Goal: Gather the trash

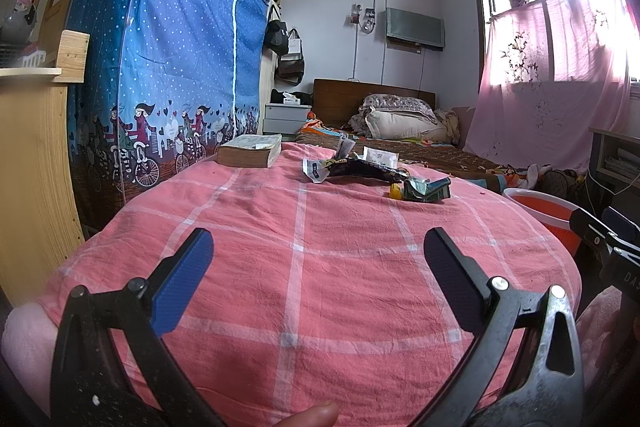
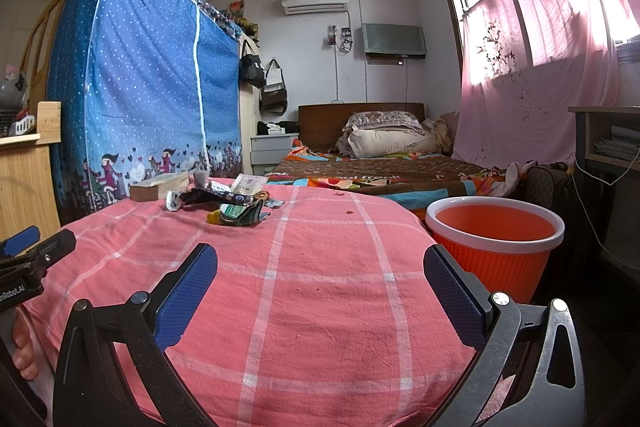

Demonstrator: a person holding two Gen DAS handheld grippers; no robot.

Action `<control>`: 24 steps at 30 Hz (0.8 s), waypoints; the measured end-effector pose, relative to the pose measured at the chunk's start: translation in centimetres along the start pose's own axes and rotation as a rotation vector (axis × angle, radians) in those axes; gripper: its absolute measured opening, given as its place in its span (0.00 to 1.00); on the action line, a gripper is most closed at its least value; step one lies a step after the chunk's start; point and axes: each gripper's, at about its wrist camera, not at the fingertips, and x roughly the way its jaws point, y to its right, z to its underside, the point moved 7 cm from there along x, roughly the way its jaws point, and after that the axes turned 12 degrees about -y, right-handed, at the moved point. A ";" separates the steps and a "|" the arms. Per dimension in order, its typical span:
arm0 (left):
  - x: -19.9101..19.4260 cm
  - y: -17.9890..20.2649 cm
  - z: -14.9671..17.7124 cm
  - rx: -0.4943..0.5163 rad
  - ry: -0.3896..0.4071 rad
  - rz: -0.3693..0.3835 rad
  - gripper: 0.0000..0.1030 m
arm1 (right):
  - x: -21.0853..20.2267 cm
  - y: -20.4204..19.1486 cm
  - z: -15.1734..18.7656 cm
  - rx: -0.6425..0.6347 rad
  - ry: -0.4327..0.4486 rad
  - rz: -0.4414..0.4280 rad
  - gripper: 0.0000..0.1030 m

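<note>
A pile of trash lies at the far side of a table covered by a pink checked cloth (image 1: pixel 304 267): a dark crumpled wrapper (image 1: pixel 360 169), a white paper scrap (image 1: pixel 314 171), a white packet (image 1: pixel 380 157) and a green crushed carton (image 1: pixel 426 189). The same pile shows in the right wrist view, with the green carton (image 2: pixel 236 215) nearest. My left gripper (image 1: pixel 318 247) is open and empty, well short of the pile. My right gripper (image 2: pixel 320 263) is open and empty, over the near cloth. An orange bin with a white rim (image 2: pixel 494 247) stands right of the table.
A thick book (image 1: pixel 250 151) lies at the table's far left. A blue dotted fabric wardrobe (image 1: pixel 168 67) stands on the left, a wooden shelf (image 1: pixel 32 167) nearer. A bed with pillows (image 2: pixel 384 147) is behind. Pink curtains (image 2: pixel 540 67) cover the window at right.
</note>
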 end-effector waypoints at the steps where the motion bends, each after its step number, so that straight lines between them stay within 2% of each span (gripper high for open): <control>1: 0.0 0.0 0.0 0.000 0.001 0.000 1.00 | 0.0 0.0 0.0 0.000 0.000 0.000 1.00; 24: 0.1 -0.3 0.0 -0.003 -0.020 -0.004 1.00 | 0.1 -0.1 -0.1 0.014 -0.015 -0.003 1.00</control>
